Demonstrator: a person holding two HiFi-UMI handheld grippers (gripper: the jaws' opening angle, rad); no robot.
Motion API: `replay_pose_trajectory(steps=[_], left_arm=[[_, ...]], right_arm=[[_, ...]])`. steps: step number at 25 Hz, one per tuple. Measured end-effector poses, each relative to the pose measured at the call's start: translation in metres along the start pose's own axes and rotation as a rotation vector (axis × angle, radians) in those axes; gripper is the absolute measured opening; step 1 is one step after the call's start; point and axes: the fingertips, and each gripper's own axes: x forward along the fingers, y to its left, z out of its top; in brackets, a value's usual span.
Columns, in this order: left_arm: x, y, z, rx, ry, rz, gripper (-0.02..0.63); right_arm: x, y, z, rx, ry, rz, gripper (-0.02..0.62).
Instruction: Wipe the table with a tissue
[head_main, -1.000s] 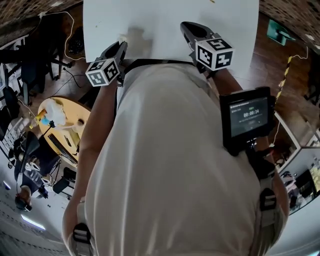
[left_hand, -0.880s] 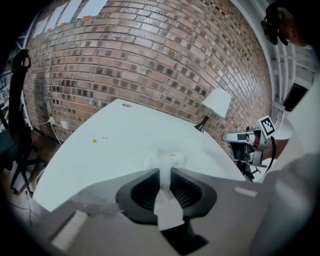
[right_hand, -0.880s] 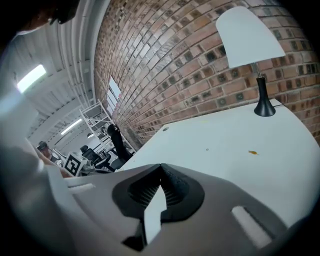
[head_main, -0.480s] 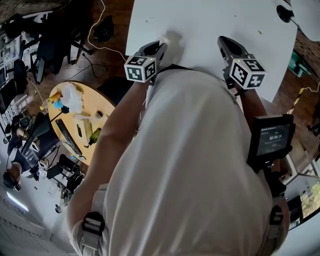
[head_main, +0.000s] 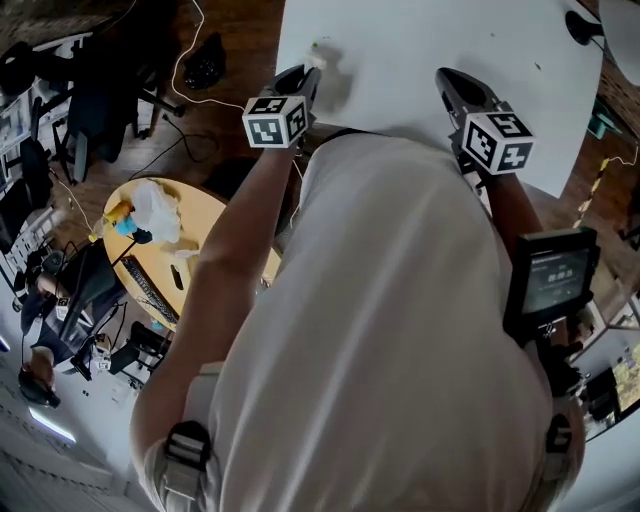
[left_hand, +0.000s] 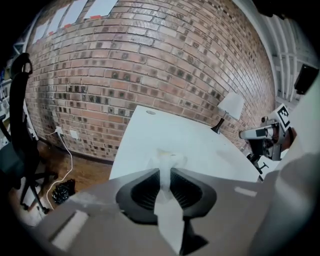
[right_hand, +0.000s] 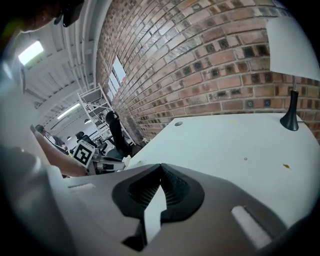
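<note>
Wiping toward the left edge of the table (head_main: 430, 40)
Clamped in left gripper (left_hand: 165, 176), tissue (left_hand: 169, 161) had moved nearer that edge; right gripper (right_hand: 161, 169) hung pinched together, empty, above the table's near edge – stroke judged nearly spent

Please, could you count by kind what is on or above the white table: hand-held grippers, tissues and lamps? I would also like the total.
Hand-held grippers: 2, the left hand-held gripper and the right hand-held gripper
Tissues: 1, the tissue pinched in the left one's jaws
Lamps: 1, the lamp at the table's far corner
Total: 4
</note>
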Motion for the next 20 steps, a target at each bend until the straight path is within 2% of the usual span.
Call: replay_pose_trajectory(steps=[5, 10, 14, 20], left_arm=[[0.005, 0.025, 0.003, 0.044, 0.014, -0.016, 0.074], [0.015, 0.031, 0.017, 0.076, 0.052, -0.014, 0.074], [0.024, 0.046, 0.001, 0.116, 0.081, -0.006, 0.074], [0.034, 0.041, 0.005, 0.176, 0.123, -0.024, 0.073]], right_arm=[[0.011, 0.011, -0.003, 0.01, -0.012, -0.036, 0.008], [0.013, 0.012, 0.013, 0.01, -0.024, -0.056, 0.008], [0.019, 0.025, -0.004, 0.018, -0.028, -0.078, 0.008], [0.01, 0.023, -0.011, 0.047, -0.044, -0.127, 0.008]])
